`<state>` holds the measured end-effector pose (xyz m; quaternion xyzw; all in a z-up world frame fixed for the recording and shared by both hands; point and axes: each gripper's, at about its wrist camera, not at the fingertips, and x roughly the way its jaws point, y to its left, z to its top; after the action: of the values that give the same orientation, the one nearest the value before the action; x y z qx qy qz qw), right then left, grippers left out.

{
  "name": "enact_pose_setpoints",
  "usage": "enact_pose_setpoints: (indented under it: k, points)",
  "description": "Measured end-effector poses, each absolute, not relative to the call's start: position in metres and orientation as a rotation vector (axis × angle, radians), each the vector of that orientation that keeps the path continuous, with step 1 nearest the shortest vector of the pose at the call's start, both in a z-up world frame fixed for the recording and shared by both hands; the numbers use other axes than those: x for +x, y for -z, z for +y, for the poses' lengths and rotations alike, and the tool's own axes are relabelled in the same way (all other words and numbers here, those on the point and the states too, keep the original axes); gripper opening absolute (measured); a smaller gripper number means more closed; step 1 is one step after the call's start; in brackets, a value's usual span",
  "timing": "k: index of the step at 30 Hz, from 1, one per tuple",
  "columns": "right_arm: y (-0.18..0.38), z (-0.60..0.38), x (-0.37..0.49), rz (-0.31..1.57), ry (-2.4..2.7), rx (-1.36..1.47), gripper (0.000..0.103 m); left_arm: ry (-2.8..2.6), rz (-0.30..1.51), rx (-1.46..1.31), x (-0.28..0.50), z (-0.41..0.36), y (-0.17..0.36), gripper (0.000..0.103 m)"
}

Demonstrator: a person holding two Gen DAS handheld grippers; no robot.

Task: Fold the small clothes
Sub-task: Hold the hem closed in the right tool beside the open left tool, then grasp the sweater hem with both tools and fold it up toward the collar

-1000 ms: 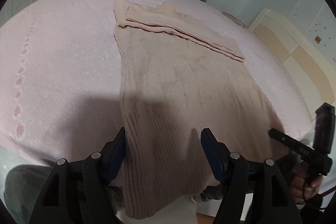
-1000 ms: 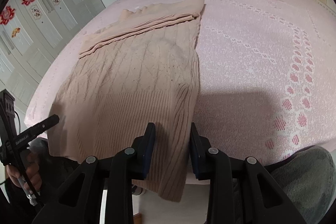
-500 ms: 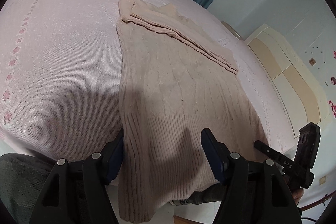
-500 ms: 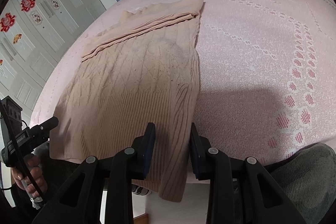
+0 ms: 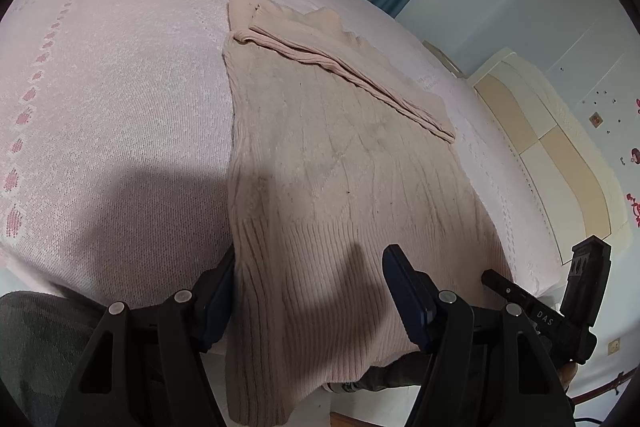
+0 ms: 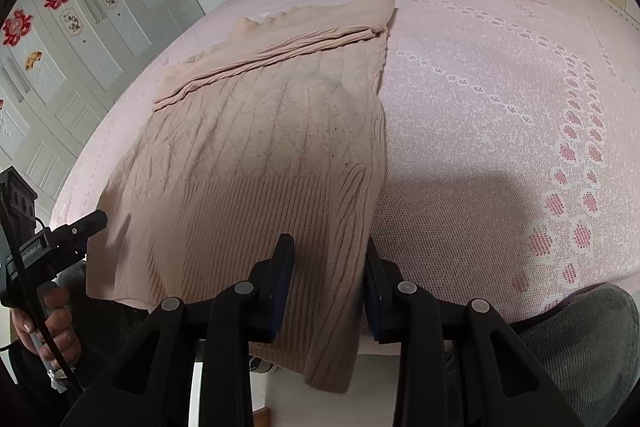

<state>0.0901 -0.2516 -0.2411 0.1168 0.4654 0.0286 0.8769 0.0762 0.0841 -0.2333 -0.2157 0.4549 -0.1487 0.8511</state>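
Beige cable-knit sweater [image 5: 344, 187], flat on a pink bed [image 5: 120, 107], sleeves apparently folded across; ribbed hem overhanging the edge.

In the left wrist view, the pink patterned bedspread [image 5: 120, 99] lies bare across the left half of the frame, open for a pass. The beige cable-knit sweater [image 5: 328, 187] fills the centre. At lower right the other black gripper [image 5: 560, 307] blocks the bed's edge.
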Motion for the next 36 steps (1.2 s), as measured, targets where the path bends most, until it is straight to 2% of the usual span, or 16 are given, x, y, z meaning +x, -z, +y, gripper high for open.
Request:
enact_pose_setpoints:
  k: [7, 16, 18, 20, 22, 28, 36]
  points:
    - [0.239, -0.252, 0.085, 0.981, -0.080, 0.259, 0.033, 0.314, 0.959, -0.462, 0.060, 0.087, 0.232, 0.065]
    - [0.238, -0.243, 0.075, 0.987, -0.102, 0.234, 0.033, 0.292, 0.983, -0.514, 0.056, 0.098, 0.237, 0.033]
    - [0.238, -0.240, 0.074, 0.988, -0.094, 0.220, 0.029, 0.293, 0.990, -0.535, 0.055, 0.101, 0.238, 0.028]
    - [0.238, -0.239, 0.072, 0.990, -0.079, 0.213, 0.013, 0.301, 0.999, -0.543, 0.053, 0.102, 0.239, 0.017]
    - [0.238, -0.242, 0.070, 0.988, -0.076, 0.236, 0.006, 0.291, 0.986, -0.541, 0.050, 0.103, 0.237, 0.013]
    - [0.220, -0.251, 0.066, 0.913, -0.150, 0.368, 0.005, 0.306, 0.910, -0.558, 0.048, 0.108, 0.219, 0.008]
    - [0.174, -0.258, 0.089, 0.771, -0.239, 0.503, 0.005, 0.326, 0.757, -0.527, 0.074, 0.111, 0.161, 0.008]
